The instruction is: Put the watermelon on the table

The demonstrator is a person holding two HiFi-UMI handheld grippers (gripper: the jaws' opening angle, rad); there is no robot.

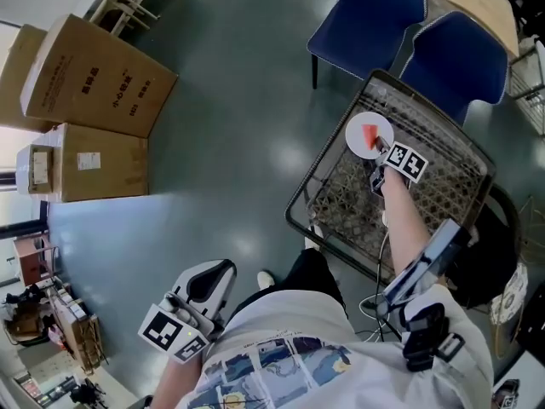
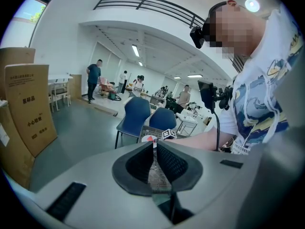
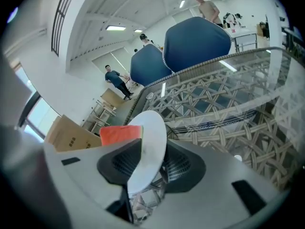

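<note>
1. Floor (image 1: 238,143): grey and glossy, filling most of the head view.
2. Cardboard boxes (image 1: 94,75): two, brown, at the upper left, one just beside the other.
3. Blue chairs (image 1: 375,7): two, side by side at the far edge of the basket.
4. Table (image 1: 473,11): pale wooden top, upper right, beyond the chairs.
5. Wire basket (image 1: 443,181): dark rim and woven lattice sides, standing in front of the person, with the right forearm reaching down into it.
6. Left gripper (image 2: 155,144): held low by the person's left hip, well apart from the basket. The dark pads meet at the tips and nothing is in them.
7. Right gripper (image 1: 381,152): inside the basket at its far left corner. The jaws stand apart with the plate's rim between them, and the pads are not clamped on it (the plate leans toward the left pad).
8. Plate (image 3: 148,144): white, round and thin, seen nearly edge-on and tilted in the right gripper view. Whether it rests on the basket's lattice cannot be told.
9. Watermelon (image 3: 119,134): red wedge lying on the plate's face, inside the basket and not on the table.
</note>
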